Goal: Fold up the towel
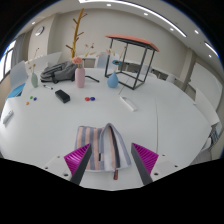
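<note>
A striped towel [102,145], with grey, pink and white stripes, lies folded on the white table [160,115], just ahead of and between my fingers. A small red tag sticks out at its near edge. My gripper [111,160] is open, its magenta pads [78,157] on either side of the towel's near edge, with gaps to the cloth. The fingers hold nothing.
Further back on the table are a black remote-like object [62,97], a blue bottle [112,80], a pink box [80,75], a green bottle [34,79] and small bits. A black frame stand with a red top [132,55] and a wooden coat tree [76,35] stand behind.
</note>
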A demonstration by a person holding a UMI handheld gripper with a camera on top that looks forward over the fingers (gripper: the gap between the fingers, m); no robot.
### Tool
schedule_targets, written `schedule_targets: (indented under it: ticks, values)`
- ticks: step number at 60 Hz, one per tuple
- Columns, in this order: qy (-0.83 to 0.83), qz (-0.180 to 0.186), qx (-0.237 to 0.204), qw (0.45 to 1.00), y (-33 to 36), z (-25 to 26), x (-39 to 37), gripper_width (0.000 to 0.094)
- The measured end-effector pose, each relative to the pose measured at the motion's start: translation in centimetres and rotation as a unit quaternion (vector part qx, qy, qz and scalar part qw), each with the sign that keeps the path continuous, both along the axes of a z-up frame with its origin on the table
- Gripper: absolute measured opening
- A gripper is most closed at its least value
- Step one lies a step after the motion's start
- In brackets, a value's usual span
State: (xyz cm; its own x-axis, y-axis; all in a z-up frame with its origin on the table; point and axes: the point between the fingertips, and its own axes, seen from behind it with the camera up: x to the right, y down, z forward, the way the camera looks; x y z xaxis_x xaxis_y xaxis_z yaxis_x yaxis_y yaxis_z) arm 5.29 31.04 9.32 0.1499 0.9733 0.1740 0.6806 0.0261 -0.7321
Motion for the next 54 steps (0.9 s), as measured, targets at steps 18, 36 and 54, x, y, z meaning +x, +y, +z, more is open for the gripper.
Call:
schedule_targets:
  ticks: [18, 36, 54]
  values:
    - [0.036, 0.028, -0.029, 0.999, -6.7, 12.6, 8.3, 0.0848]
    - [0.039, 0.003, -0.033, 0.999, -7.8, 13.0, 10.1, 0.0848]
    - [0.026, 0.007, -0.025, 0.999, -8.5, 12.1, 10.0, 0.0851]
